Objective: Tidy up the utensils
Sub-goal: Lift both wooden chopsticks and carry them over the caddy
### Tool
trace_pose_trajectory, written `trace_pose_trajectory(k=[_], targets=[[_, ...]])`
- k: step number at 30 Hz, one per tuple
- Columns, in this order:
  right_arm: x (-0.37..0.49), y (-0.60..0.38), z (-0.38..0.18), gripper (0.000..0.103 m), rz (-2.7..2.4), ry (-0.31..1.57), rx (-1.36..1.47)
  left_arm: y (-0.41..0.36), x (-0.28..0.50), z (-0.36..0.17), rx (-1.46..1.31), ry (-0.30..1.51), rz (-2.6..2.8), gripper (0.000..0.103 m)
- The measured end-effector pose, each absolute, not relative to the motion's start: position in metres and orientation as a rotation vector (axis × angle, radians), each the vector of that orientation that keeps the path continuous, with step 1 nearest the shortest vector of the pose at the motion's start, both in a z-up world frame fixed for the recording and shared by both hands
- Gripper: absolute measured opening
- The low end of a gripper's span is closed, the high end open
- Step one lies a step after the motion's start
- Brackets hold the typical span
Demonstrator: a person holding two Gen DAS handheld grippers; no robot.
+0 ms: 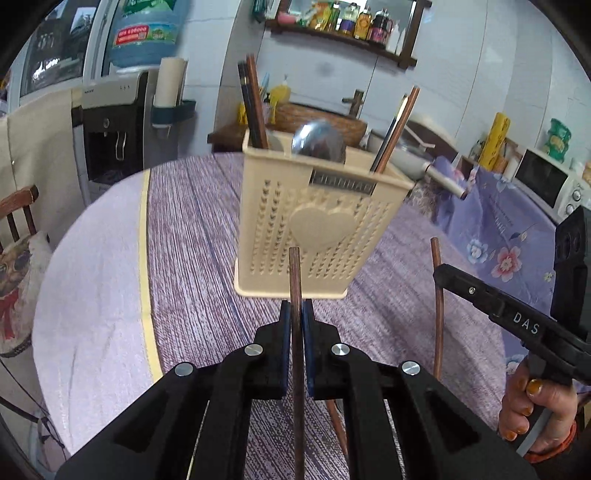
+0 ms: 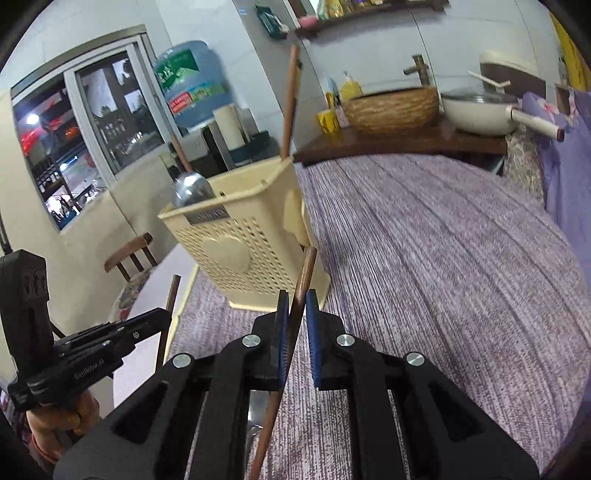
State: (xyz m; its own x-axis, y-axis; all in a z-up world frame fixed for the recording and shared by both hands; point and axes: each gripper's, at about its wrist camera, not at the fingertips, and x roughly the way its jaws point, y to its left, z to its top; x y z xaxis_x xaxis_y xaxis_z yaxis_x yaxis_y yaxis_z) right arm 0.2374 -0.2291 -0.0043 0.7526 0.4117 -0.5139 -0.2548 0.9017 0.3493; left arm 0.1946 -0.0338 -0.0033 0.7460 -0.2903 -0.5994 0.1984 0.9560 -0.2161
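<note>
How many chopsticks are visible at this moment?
6: two at the holder's back-left corner, two at its right corner, one in the left tool, one in the right tool. Others may be hidden.

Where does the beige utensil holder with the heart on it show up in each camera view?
Left wrist: utensil holder stands centre frame, just beyond the left tongs.
Right wrist: utensil holder sits left of centre, tilted.
Shared landmark: blue water jug behind it.

Both wrist views look forward along their tools, close above the purple-clothed desk (image 1: 192, 229), sharing the cream perforated plastic utensil holder (image 1: 317, 229).
</note>
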Motion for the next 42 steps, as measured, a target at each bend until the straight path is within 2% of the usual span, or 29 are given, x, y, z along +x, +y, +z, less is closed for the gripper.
trace_pose_trajectory(k=[9,18,42], targets=[[0.217,-0.237,0.034,0.008,0.408,0.521,0.274,-0.028,0.176,0.036,-0.138,0.551,-0.277,0.007],[0.195,-0.235,0.056,0.008,0.458,0.449,0.245,-0.023,0.165,0.050,-0.133,0.483,-0.276,0.007],[0.195,-0.235,0.087,0.008,0.507,0.400,0.221,-0.014,0.166,0.069,-0.149,0.433,-0.298,0.007]])
